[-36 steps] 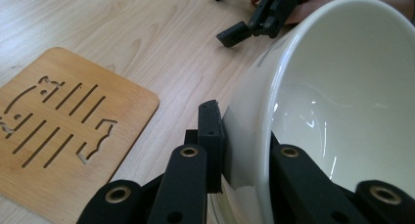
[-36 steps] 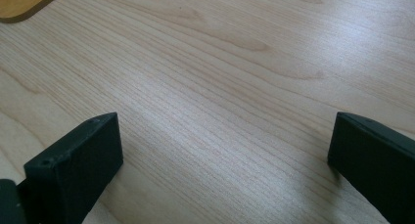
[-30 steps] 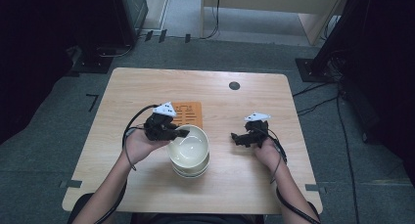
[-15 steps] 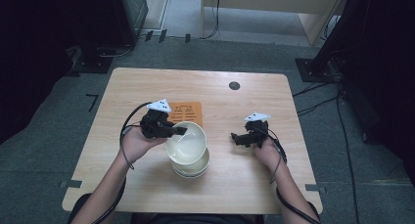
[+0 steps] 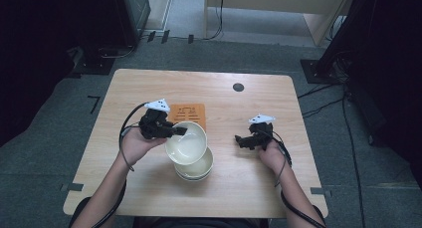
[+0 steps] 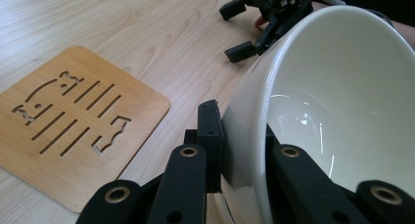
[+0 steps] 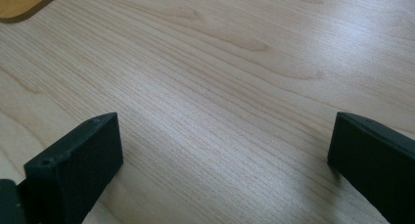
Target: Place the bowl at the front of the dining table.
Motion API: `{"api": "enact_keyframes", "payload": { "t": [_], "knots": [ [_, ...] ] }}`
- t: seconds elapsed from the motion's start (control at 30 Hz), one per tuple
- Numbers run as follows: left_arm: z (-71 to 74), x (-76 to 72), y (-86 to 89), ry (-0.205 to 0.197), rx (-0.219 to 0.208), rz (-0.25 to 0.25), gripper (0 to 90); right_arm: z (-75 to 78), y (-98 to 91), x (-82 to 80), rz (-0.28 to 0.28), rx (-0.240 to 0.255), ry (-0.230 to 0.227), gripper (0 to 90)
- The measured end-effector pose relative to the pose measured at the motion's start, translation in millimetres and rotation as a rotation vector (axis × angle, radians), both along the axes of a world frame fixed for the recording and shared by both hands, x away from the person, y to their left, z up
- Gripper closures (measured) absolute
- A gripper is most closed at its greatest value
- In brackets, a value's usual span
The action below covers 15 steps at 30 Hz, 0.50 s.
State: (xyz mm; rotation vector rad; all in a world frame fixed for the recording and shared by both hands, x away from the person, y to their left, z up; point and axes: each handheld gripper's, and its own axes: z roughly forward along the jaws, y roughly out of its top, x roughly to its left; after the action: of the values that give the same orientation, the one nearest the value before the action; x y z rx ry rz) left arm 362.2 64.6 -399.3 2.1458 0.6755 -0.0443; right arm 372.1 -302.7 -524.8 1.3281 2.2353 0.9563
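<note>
My left gripper (image 5: 177, 131) is shut on the rim of a white bowl (image 5: 187, 144). That bowl hangs tilted just above a stack of matching white bowls (image 5: 200, 170) near the table's middle. In the left gripper view one jaw is outside the bowl (image 6: 342, 101) wall and the other inside, with the left gripper (image 6: 243, 142) pinching the rim. My right gripper (image 5: 242, 141) lies low on the table to the right of the bowls. Its jaws are open, with nothing but bare wood between them in the right gripper view (image 7: 225, 150).
A wooden trivet (image 5: 188, 113) with cut-out slots lies flat just behind the bowls; it is also at the left in the left gripper view (image 6: 73, 121). A dark round grommet (image 5: 238, 87) sits near the table's far edge. Dark stands and cables surround the table (image 5: 149, 88).
The held bowl has risen off the stack, tipped more and shifted slightly left with my left gripper. The right gripper has stayed put.
</note>
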Motion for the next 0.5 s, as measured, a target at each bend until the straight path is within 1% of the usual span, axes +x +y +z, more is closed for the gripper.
{"api": "enact_keyframes", "payload": {
  "t": [0.1, 0.2, 0.3, 0.5],
  "knots": [
    [0.9, 1.0, 2.7, 0.002, -0.008, 0.007, 82.0, 0.0, 0.0, 0.0, 0.000, 0.000, 0.000, 0.0],
    [2.5, 1.0, 4.7, -0.012, -0.017, 0.020, 82.1, 0.0, 0.0, 0.0, 0.000, 0.000, 0.000, 0.0],
    [3.6, 1.5, 6.7, -0.016, -0.026, 0.028, 82.2, 0.0, 0.0, 0.0, 0.001, 0.000, 0.000, 0.0],
    [4.0, 4.2, 11.5, -0.008, -0.034, 0.036, 82.2, -0.1, 0.0, 0.0, 0.000, 0.001, 0.000, 0.0]
  ]
}}
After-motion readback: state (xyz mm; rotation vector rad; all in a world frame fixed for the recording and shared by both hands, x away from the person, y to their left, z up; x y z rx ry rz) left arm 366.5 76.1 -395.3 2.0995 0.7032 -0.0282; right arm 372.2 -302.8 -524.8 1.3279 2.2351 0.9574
